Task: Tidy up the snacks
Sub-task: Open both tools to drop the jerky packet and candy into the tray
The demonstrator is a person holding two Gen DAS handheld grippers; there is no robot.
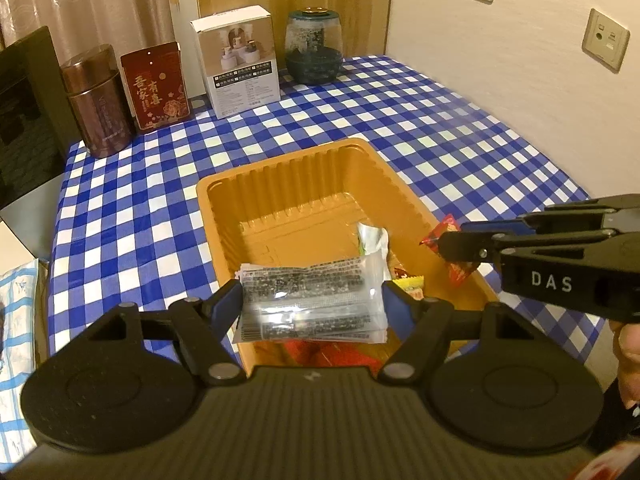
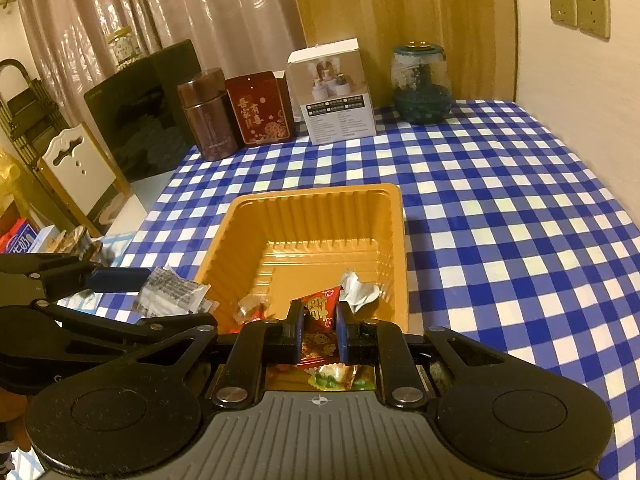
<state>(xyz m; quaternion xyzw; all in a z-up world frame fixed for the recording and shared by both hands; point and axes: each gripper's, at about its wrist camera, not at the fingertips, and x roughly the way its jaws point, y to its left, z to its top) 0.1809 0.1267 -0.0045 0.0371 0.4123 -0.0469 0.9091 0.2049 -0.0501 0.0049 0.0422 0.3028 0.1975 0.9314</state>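
Observation:
An orange plastic tray [image 1: 224,200] sits on the blue checked tablecloth and holds several wrapped snacks. My left gripper [image 1: 312,300] is shut on a clear packet with black print [image 1: 312,292], held above the tray's near end. My right gripper [image 2: 319,330] is shut on a red snack packet [image 2: 320,312] above the tray's near right corner. In the left wrist view the right gripper [image 1: 444,246] comes in from the right with the red packet [image 1: 440,232]. In the right wrist view the left gripper [image 2: 120,280] holds the clear packet [image 2: 172,292] by the tray [image 2: 248,216]. A silver wrapper [image 1: 372,238] lies in the tray.
At the table's far edge stand a brown tin [image 1: 98,100], a red tin [image 1: 156,86], a white box [image 1: 238,64] and a dark glass jar [image 1: 314,46]. A wall [image 1: 500,60] with sockets is on the right. A chair [image 2: 76,168] stands to the left.

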